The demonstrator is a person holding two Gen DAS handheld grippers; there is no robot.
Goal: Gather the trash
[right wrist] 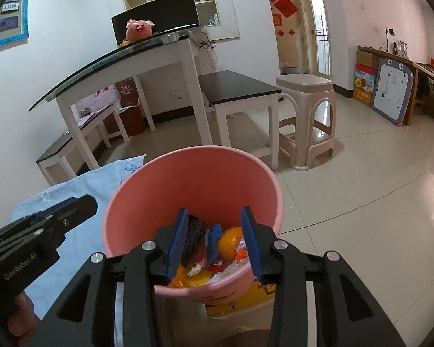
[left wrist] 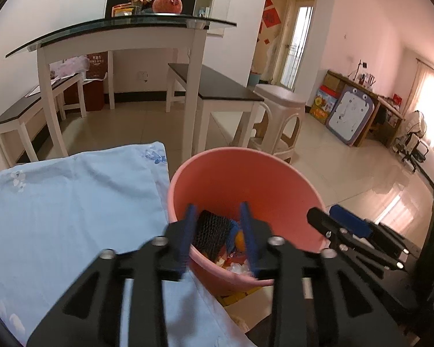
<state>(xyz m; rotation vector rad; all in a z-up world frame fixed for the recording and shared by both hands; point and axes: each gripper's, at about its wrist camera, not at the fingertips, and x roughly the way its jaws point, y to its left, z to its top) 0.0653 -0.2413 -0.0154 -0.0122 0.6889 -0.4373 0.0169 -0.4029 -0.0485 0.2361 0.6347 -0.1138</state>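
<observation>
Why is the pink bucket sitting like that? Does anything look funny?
The pink bucket is a bit odd: it sits on a yellow box rather than on the floor, right beside the blue cloth. The trash inside, like the orange peel and black mesh, hasn't spilled. Both grippers are open and empty.

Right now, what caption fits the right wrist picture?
Open right gripper poised over a pink bin holding orange peel and other trash.

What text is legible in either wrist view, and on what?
"GenRobot.AI": on the left gripper body, right wrist view.
Framed plaque on the wall: digits, too blurred to read.
Brown box under the glass table: print too small.
Red door decorations: characters unreadable.
</observation>
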